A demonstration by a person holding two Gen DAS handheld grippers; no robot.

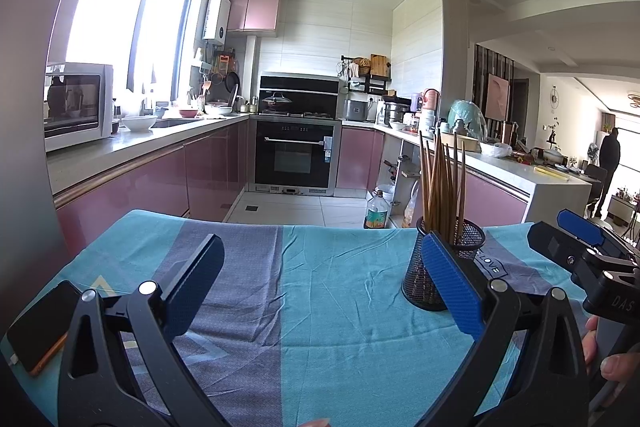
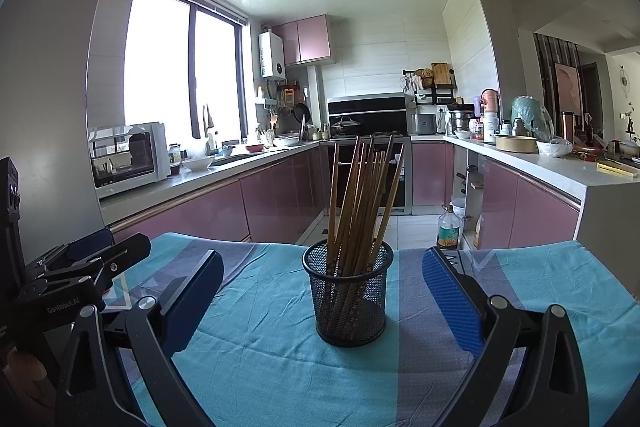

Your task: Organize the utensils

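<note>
We are holding both grippers low over the cloth-covered surface (image 2: 280, 367), both with jaws spread wide and gripping nothing. The right gripper (image 2: 320, 311) is facing the black mesh cup (image 2: 349, 301) dead ahead: the cup is sitting upright between the two blue pads, a little beyond the fingertips, touching neither. The left gripper (image 1: 320, 291) is pointing at bare cloth; from there the mesh cup (image 1: 438, 267) is lying off to the right, partly hidden behind that gripper's right pad. So the right gripper is looking like the nearer, better-lined one for any next reach, we are judging.

The wooden chopsticks (image 2: 360, 203) are standing bundled in the cup, long axes near vertical, tops fanning outward and leaning slightly right. No loose utensil is showing on the cloth in either view, so the sorting is appearing mostly done, though we are not seeing the whole surface.

Materials: chopsticks are thin, smooth, brown tapered sticks, likely slippery and prone to roll; the cup is rigid perforated metal, cylindrical, light enough to tip if nudged at the rim. The cloth is soft, wrinkled, teal with grey-purple bands, so it could be dragging under the cup. A dark smartphone (image 1: 38, 327) in an orange case is lying at the surface's left edge, well apart from the cup.
</note>
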